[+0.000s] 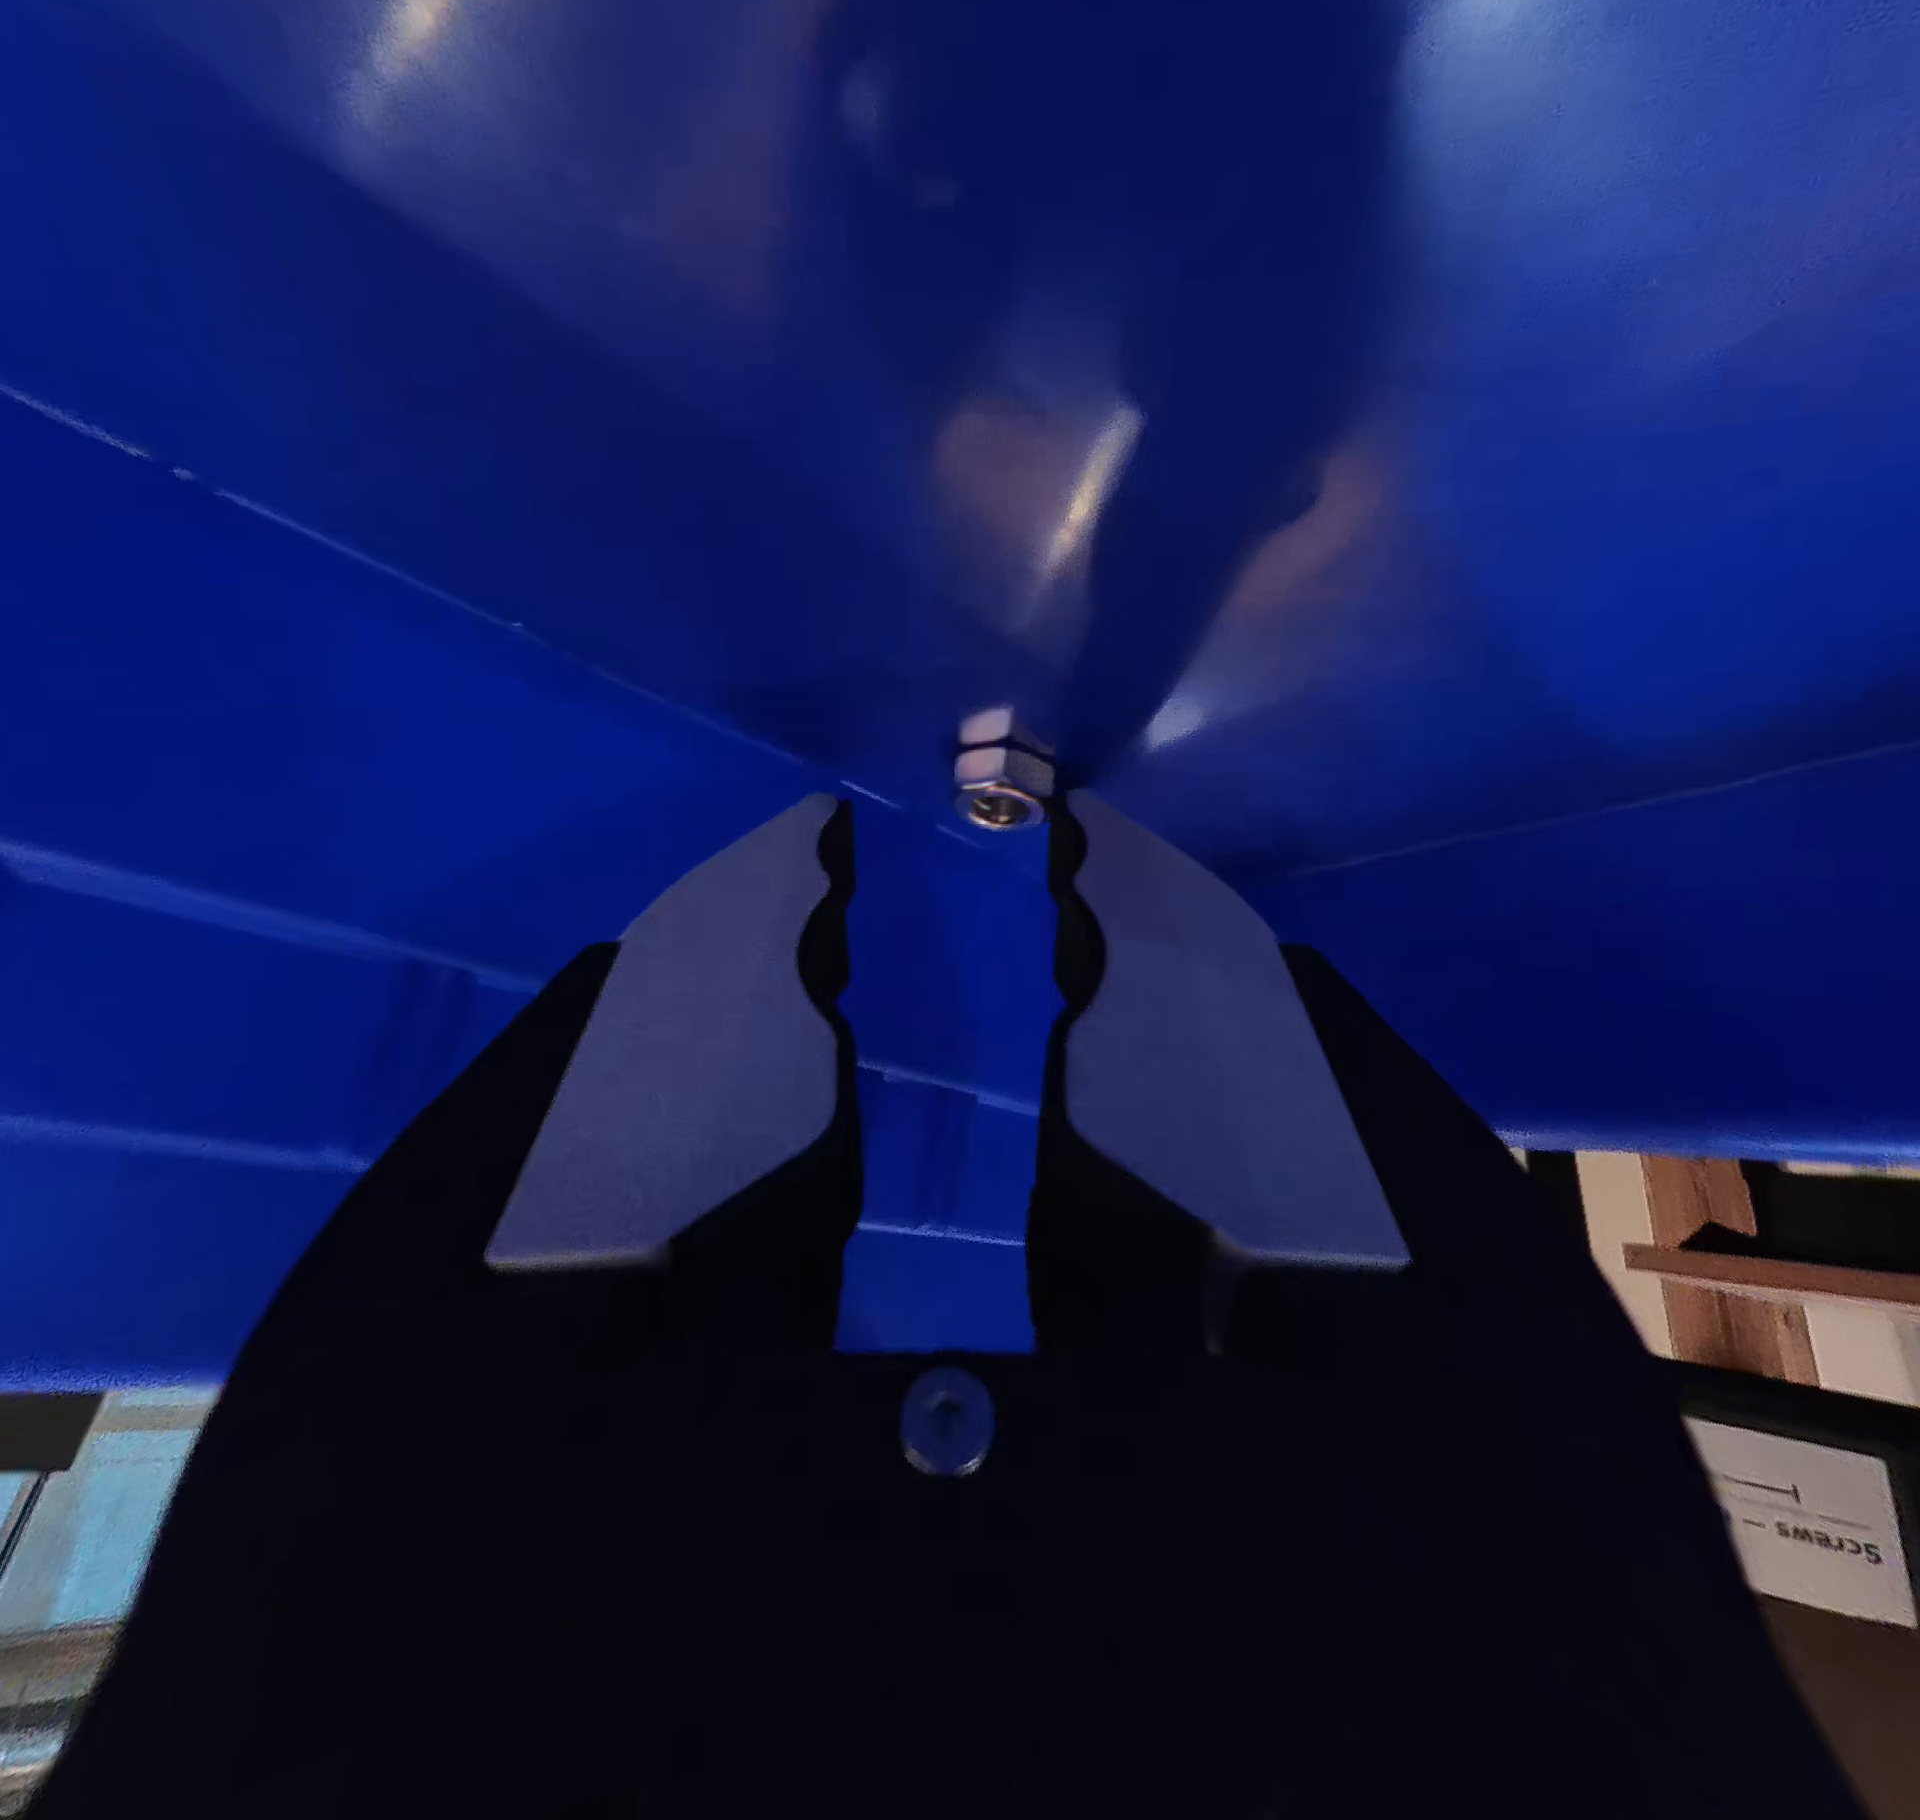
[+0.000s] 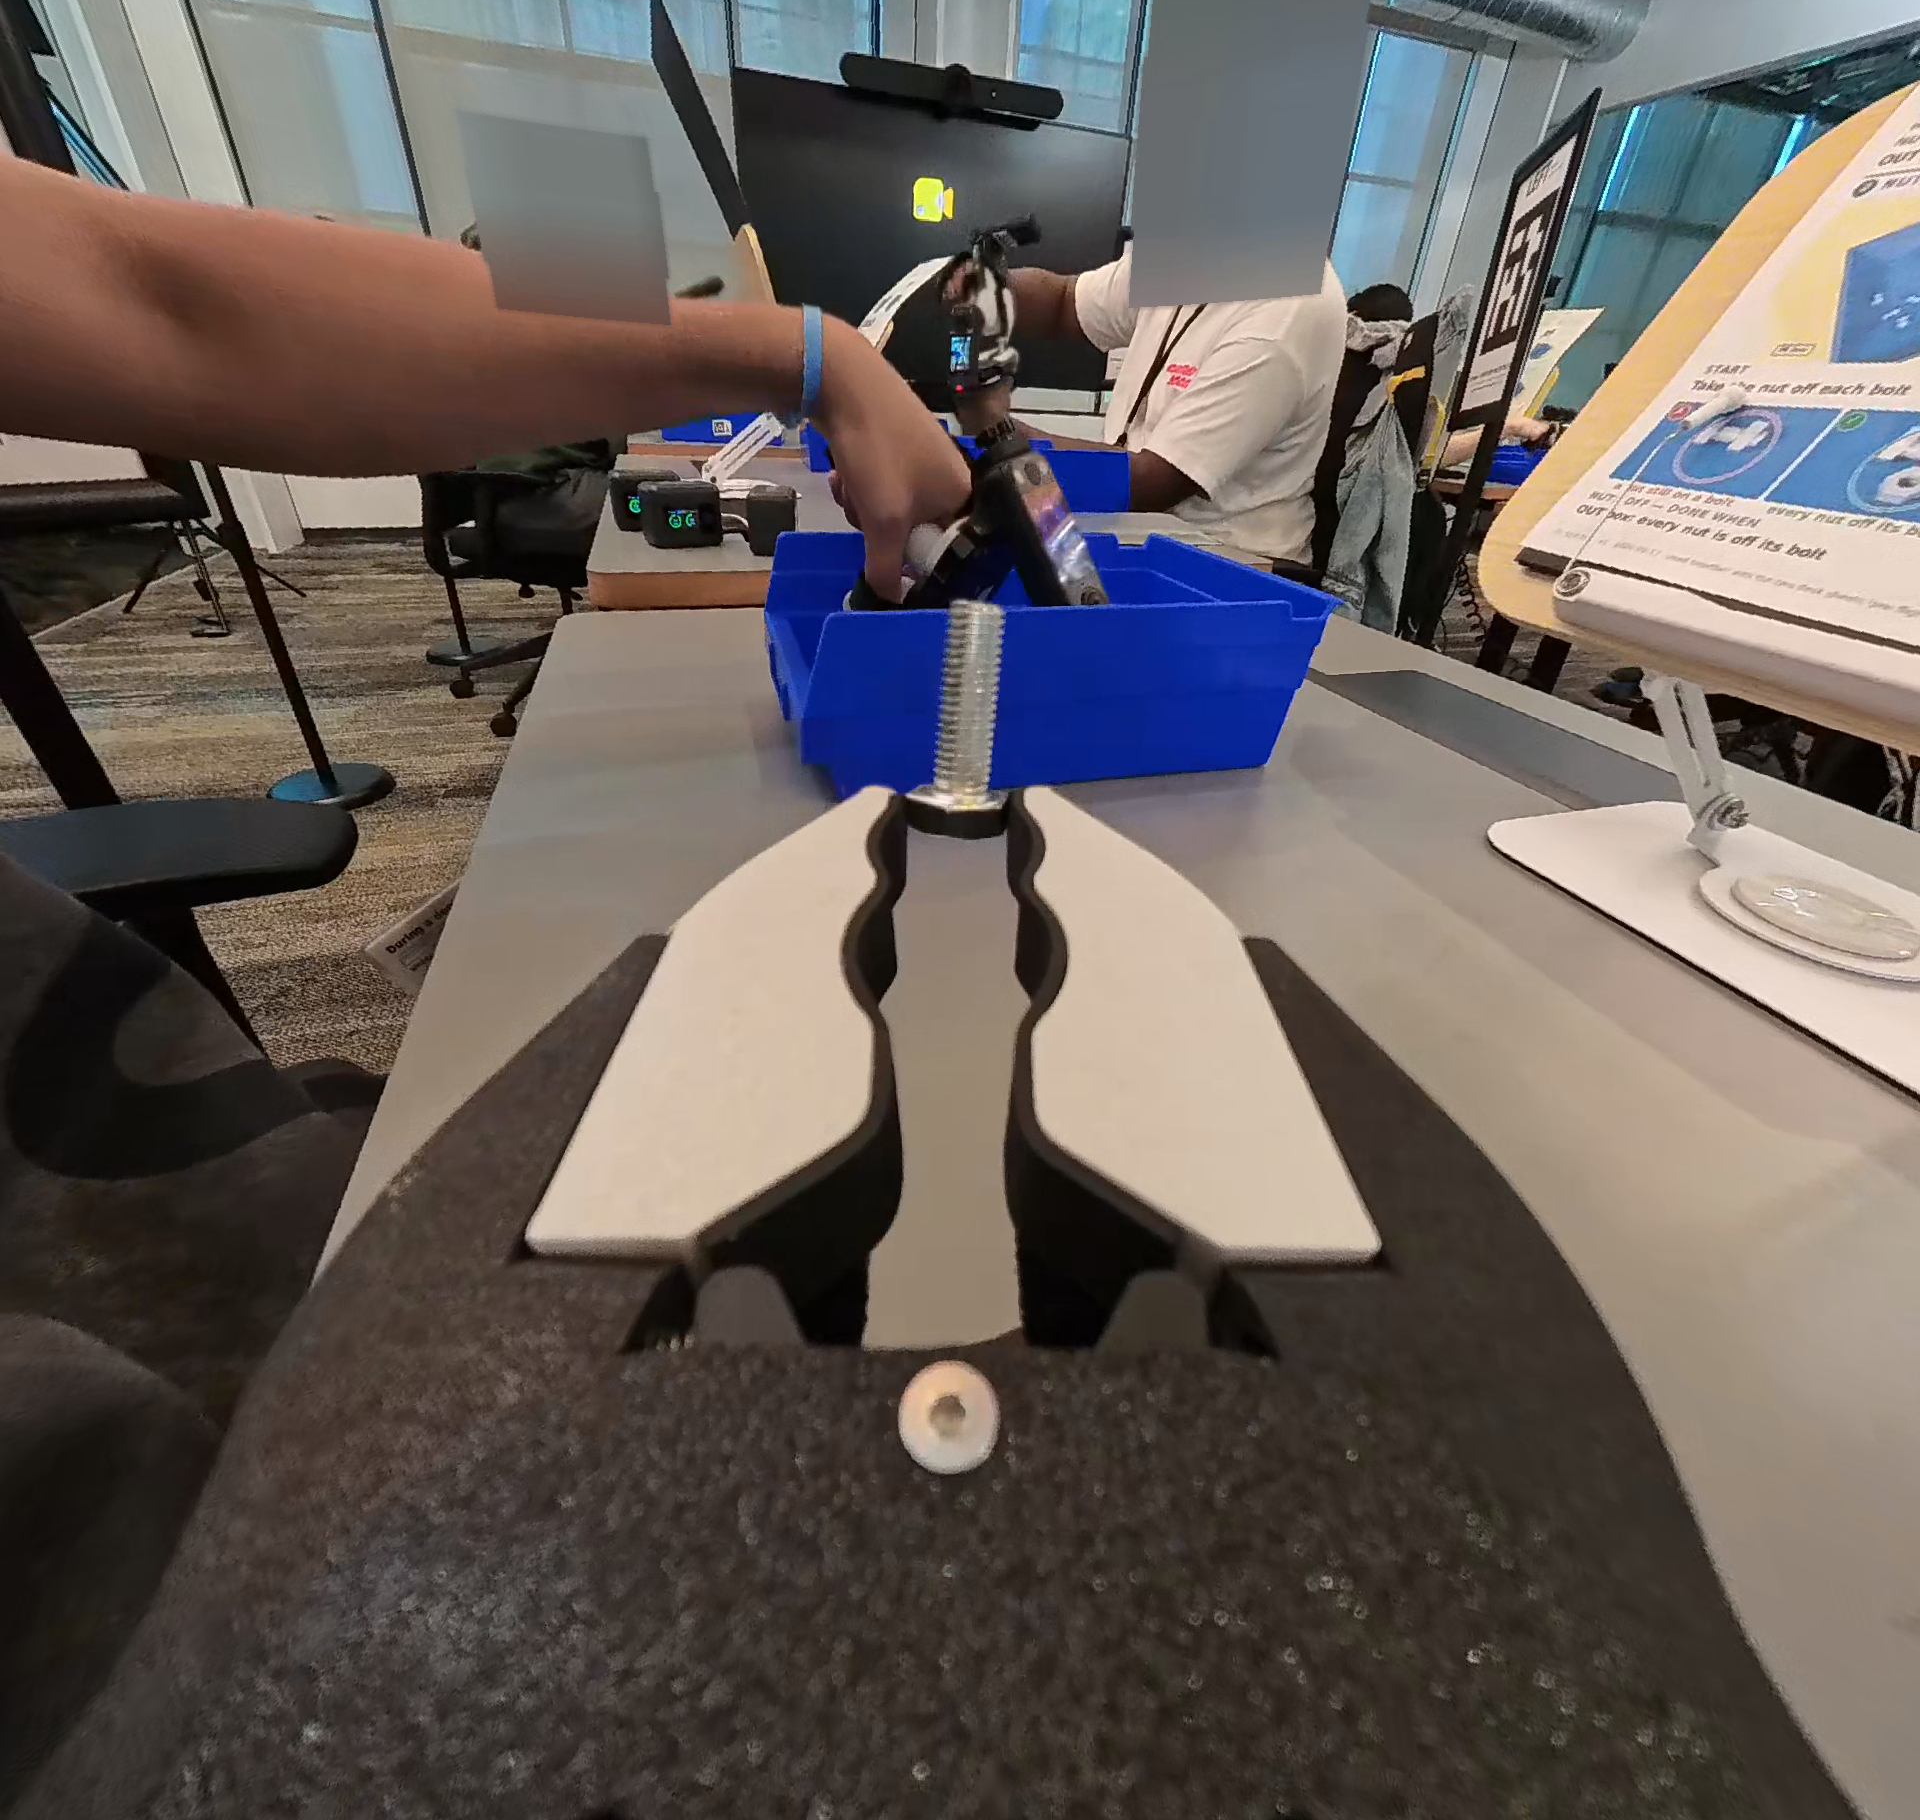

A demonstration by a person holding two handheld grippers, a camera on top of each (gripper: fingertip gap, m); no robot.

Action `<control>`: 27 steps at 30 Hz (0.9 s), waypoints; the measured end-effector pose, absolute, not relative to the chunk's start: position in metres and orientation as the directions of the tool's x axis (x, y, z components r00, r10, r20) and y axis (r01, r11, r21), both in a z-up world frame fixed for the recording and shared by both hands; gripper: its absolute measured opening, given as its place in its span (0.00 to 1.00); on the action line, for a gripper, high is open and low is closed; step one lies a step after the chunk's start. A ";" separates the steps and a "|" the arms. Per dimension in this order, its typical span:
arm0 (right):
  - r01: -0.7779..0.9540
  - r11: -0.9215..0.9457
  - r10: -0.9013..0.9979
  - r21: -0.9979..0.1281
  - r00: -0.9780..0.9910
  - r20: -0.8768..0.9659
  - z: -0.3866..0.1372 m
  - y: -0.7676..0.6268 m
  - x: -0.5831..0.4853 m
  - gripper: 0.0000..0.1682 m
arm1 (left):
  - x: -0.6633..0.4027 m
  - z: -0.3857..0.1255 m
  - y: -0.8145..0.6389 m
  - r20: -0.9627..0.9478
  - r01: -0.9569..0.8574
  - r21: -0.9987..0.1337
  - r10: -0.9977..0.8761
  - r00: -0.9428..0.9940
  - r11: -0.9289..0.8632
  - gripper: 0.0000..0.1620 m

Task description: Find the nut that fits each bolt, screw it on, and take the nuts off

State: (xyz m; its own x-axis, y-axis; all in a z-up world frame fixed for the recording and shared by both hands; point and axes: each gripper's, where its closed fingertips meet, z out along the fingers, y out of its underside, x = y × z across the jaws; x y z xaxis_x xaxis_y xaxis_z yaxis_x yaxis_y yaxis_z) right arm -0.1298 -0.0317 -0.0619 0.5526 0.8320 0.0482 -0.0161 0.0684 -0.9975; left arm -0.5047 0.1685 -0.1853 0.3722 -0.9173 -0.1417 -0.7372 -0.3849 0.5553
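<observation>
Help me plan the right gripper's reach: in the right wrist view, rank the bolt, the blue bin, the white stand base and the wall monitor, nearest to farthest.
1. bolt: held upright at the right gripper tips.
2. blue bin: straight ahead on the table.
3. white stand base: off right; too close to the bin to rank.
4. wall monitor: far background.

Glossy blue plastic bin (image 2: 1091, 690); shiny threaded metal bolt (image 2: 968, 700) and nut (image 1: 1000, 773); matt grey surface (image 2: 1455, 991); grainy black tongs (image 2: 951, 820).

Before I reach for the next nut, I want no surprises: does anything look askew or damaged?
Nothing stands out. The bolt stands upright in the right gripper; the nut lies in the blue bin by the left gripper.
</observation>
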 end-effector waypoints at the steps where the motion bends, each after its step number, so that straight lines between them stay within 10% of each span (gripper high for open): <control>1: -0.012 0.070 0.832 -0.997 0.552 0.052 -0.062 -0.032 -0.130 0.11 | -0.504 -0.186 0.167 -0.128 -0.743 0.552 -0.919 0.373 -0.379 0.20; 10: 0.002 0.068 0.829 -0.998 0.556 0.057 -0.065 -0.031 -0.130 0.11 | -0.487 -0.182 0.165 -0.146 -0.844 0.421 -0.943 0.299 -0.333 0.11; 21: 0.355 0.045 0.744 -0.934 0.612 0.269 -0.099 0.006 -0.124 0.11 | -0.315 -0.064 0.092 -0.063 -0.761 -0.639 -0.979 0.194 -0.110 0.10; 27: 0.658 0.189 0.609 -0.729 0.503 0.613 -0.079 0.030 -0.121 0.11 | -0.216 -0.057 0.025 0.071 -0.589 -0.807 -0.997 -0.026 -0.042 0.11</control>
